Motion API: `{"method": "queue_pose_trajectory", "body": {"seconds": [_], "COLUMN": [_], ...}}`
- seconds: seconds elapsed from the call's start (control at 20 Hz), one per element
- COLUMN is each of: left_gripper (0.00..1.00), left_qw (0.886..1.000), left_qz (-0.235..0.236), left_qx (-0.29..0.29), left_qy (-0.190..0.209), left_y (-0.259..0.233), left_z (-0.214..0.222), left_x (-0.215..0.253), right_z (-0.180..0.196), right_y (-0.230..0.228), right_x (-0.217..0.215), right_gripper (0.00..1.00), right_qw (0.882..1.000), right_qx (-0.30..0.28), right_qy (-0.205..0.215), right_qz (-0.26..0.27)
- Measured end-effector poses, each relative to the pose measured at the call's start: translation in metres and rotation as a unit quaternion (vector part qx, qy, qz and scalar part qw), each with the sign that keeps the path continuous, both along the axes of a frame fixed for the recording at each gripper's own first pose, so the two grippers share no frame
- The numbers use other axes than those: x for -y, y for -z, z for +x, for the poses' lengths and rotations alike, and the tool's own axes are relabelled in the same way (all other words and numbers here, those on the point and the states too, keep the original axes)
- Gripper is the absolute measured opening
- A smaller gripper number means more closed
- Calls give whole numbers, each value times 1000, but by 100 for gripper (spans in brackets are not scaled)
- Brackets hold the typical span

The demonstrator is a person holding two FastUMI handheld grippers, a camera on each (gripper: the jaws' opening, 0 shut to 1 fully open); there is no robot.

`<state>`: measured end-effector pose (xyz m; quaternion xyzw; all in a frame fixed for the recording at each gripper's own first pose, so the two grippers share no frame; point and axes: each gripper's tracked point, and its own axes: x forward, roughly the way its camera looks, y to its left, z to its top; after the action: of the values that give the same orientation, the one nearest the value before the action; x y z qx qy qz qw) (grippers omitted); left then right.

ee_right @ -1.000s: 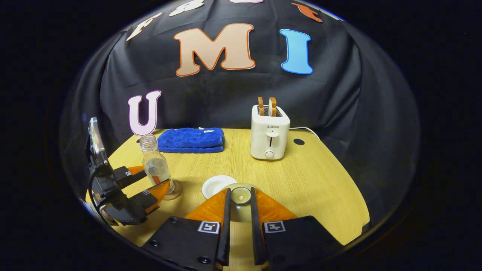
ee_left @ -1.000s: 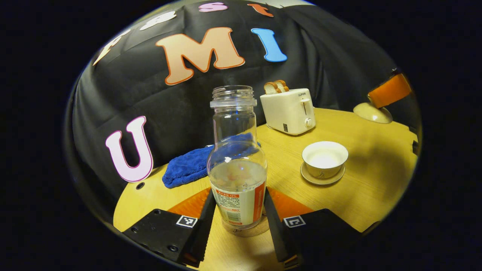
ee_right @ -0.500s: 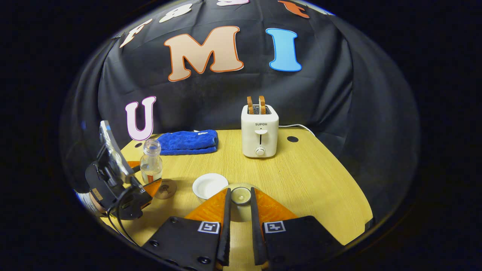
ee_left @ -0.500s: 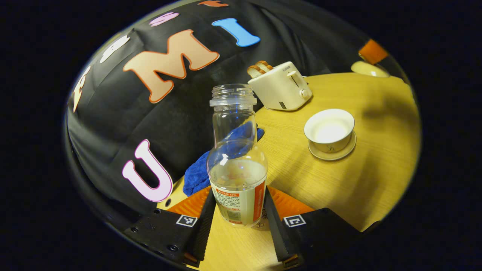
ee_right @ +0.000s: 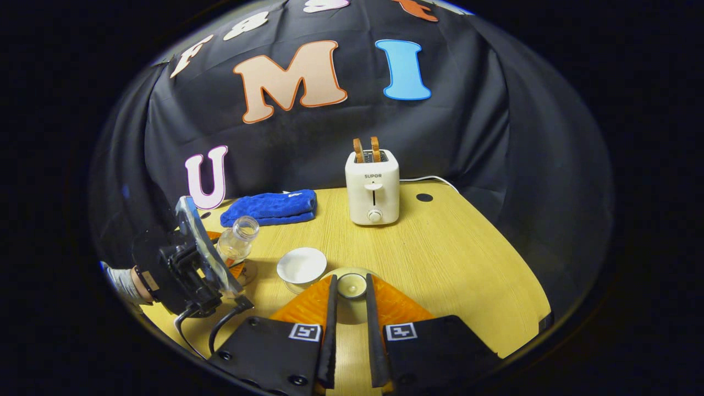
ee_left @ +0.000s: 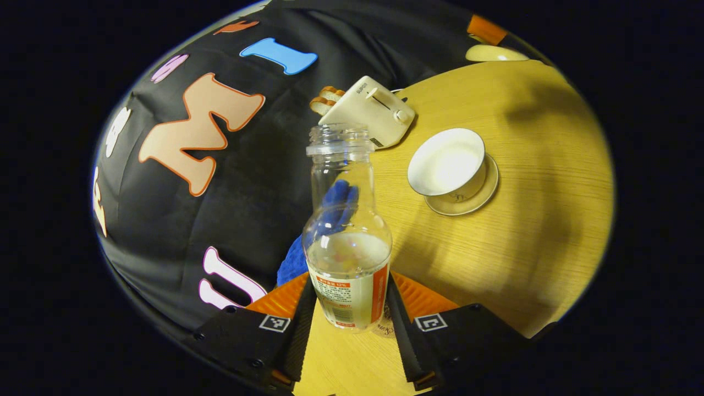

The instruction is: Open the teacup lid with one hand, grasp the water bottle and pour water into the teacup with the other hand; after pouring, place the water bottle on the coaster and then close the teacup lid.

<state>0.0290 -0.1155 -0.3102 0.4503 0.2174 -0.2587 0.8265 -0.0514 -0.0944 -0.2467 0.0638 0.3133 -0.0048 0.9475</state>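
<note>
My left gripper [ee_left: 347, 300] is shut on a clear, uncapped water bottle [ee_left: 346, 236] that is part full and raised off the table. In the right gripper view that bottle [ee_right: 237, 240] tilts toward the open white teacup [ee_right: 301, 265], with the left gripper [ee_right: 192, 264] behind it. From the left gripper view the teacup [ee_left: 448, 163] sits on its saucer [ee_left: 465, 195] right of the bottle's mouth. A cork coaster [ee_left: 384, 328] lies under the bottle. My right gripper [ee_right: 351, 289] is shut on the knob of the cream teacup lid [ee_right: 352, 285], held above the table.
A white toaster [ee_right: 372, 184] holding two bread slices stands at the back of the wooden table [ee_right: 456, 258]. A folded blue towel [ee_right: 270, 207] lies at the back left. A person's sleeve [ee_right: 122, 280] shows behind the left gripper.
The left gripper has lifted the bottle off the coaster and tilted it toward the teacup. The right gripper has kept hold of the lid, drifting slightly.
</note>
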Motion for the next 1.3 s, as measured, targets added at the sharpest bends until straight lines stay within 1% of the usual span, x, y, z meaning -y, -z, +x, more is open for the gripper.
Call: {"method": "queue_pose_trajectory", "body": {"seconds": [0.1,0.15,0.2,0.35,0.4,0.5,0.55,0.65,0.7,0.8,0.85,0.9,1.0,1.25,1.3], "left_gripper": [67,67,67,67,67,67,67,67,66,67,67,67,67,67,67], "left_qw": [999,999,997,990,988,984,982,976,971,964,961,957,948,932,928], "left_qz": [29,51,76,131,145,168,179,202,218,241,251,263,286,327,333], "left_qx": [-2,-4,-9,-18,-18,-25,-27,-31,-35,-36,-36,-35,-30,-34,-38], "left_qy": [11,17,22,42,48,56,61,79,90,102,111,119,134,155,160], "left_y": [1,2,4,8,7,7,7,7,8,5,5,3,1,-3,-3], "left_z": [3,4,6,8,9,10,9,10,13,18,19,19,23,23,23], "left_x": [-2,-7,-10,-15,-16,-16,-18,-17,-14,-11,-9,-9,-6,-9,-8], "right_z": [-1,-2,-2,-1,-4,-5,-6,-7,-8,-10,-11,-11,-12,-14,-14], "right_y": [-1,-1,0,4,5,8,8,10,12,13,13,14,15,19,19], "right_x": [4,6,7,11,13,15,16,20,21,24,25,26,28,33,35], "right_gripper": [30,28,30,27,27,30,27,28,27,27,29,27,27,27,28], "right_qw": [1000,1000,1000,1000,1000,999,999,999,999,999,999,999,999,998,998], "right_qx": [3,4,5,8,8,9,9,10,10,11,12,13,13,14,14], "right_qy": [1,2,2,10,12,13,14,16,16,18,19,19,20,26,28], "right_qz": [3,5,8,21,24,29,31,34,35,38,39,39,41,53,55]}}
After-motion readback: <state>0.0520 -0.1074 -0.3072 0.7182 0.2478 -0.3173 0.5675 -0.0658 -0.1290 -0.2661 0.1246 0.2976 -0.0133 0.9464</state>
